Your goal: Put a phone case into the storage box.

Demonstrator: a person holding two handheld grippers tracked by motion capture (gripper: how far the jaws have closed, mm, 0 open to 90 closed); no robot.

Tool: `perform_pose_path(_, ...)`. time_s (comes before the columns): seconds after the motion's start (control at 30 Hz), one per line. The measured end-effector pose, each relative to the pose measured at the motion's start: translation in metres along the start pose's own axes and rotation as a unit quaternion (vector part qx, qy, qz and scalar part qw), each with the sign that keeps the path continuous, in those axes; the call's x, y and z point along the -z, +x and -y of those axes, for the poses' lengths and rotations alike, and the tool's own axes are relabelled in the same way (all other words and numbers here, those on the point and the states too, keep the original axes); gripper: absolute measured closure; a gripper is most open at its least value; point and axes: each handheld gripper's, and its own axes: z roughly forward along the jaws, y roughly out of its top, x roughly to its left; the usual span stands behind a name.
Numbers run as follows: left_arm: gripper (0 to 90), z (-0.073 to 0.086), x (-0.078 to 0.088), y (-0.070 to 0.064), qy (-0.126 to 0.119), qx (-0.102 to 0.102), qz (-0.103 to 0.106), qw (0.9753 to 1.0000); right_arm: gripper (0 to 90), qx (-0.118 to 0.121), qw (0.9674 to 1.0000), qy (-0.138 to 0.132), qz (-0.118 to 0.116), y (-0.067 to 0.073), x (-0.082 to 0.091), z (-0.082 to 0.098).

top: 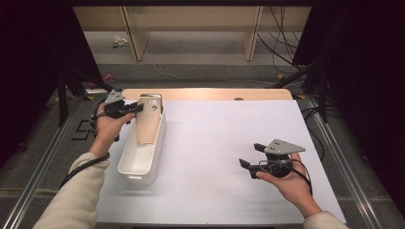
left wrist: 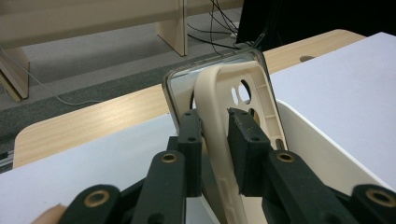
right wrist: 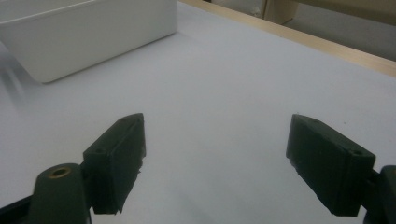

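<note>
A cream phone case (top: 148, 125) with round camera holes stands tilted in a long white bin (top: 138, 168) at the table's left. It leans against a flat slab with a glossy face and a dark rim (left wrist: 180, 83), perhaps a phone. My left gripper (top: 138, 109) reaches in from the left near the case's top. In the left gripper view its jaws stand close together on either side of the case's (left wrist: 217, 88) edge, my left gripper (left wrist: 215, 127) gripping it. My right gripper (top: 249, 155) hovers over the white tabletop at the right, jaws wide apart. Nothing lies between the jaws of the right gripper (right wrist: 217, 149).
A white sheet (top: 229, 129) covers the table, and a wooden strip (top: 205, 93) shows at the far edge. The bin's wall (right wrist: 93, 37) shows ahead of the right gripper. Cables and wooden legs lie on the floor beyond.
</note>
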Motion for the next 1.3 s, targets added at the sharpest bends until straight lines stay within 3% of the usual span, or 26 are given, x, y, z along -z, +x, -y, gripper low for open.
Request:
perform_pose_path(0.6,78.3,0.002,0.004,-0.003,-0.039,0.001,0.039,0.9985,20.7,0.001,1.0000,0.003,-0.001,0.000,0.000,0.000)
perform_pose_path(1.0,75.3,-0.003,-0.004,-0.001,-0.013,-0.005,0.028,0.9995,20.7,0.001,1.0000,0.003,-0.002,0.000,0.000,0.000)
perform_pose_path(1.2,66.1,-0.003,-0.007,-0.003,0.006,-0.020,0.006,0.9998,20.7,0.001,1.0000,0.003,-0.003,0.000,-0.001,0.000)
perform_pose_path(1.3,55.6,-0.005,-0.009,-0.004,0.010,-0.024,-0.014,0.9996,20.7,0.001,1.0000,0.003,-0.003,0.000,-0.001,0.000)
